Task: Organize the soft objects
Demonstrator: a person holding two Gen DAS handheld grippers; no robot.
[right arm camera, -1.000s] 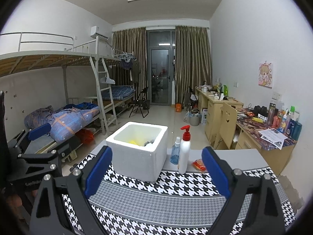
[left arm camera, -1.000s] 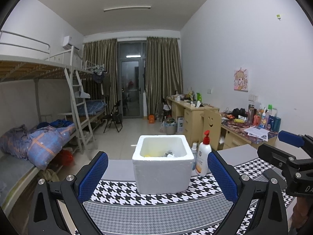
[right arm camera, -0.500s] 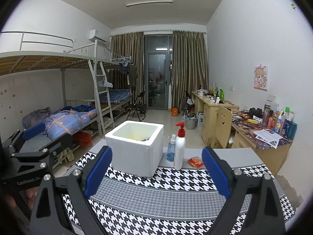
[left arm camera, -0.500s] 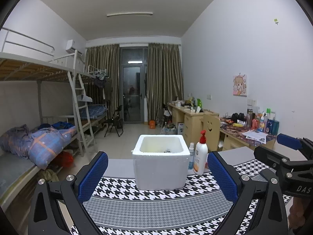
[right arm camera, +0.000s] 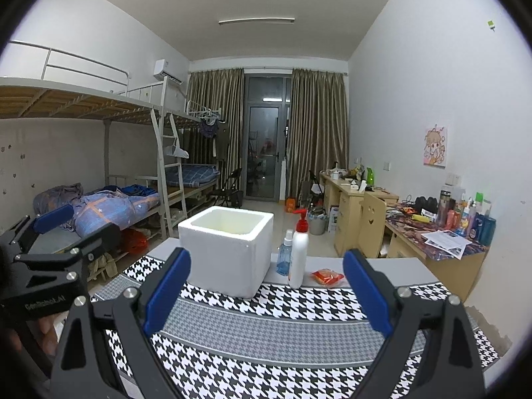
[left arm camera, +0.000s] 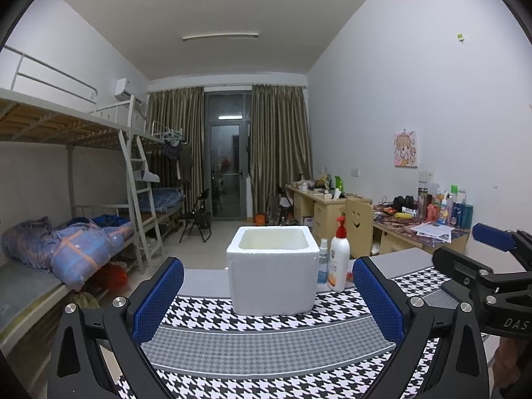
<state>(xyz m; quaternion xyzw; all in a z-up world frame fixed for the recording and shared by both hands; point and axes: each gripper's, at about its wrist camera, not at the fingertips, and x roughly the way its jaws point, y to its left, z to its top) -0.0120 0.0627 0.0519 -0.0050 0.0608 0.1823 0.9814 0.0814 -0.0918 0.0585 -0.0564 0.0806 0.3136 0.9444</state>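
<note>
Both hand-held grippers, left (left arm camera: 267, 302) and right (right arm camera: 266, 292), wide open, empty. Risk: knocking pump bottle (right arm camera: 298, 252) when reaching orange packet (right arm camera: 327, 276) beside foam box (right arm camera: 226, 249).

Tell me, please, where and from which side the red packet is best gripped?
Probably across its short width, from above with the right gripper. The red packet lies flat on the table, right of the pump bottle, with open space on its right.
</note>
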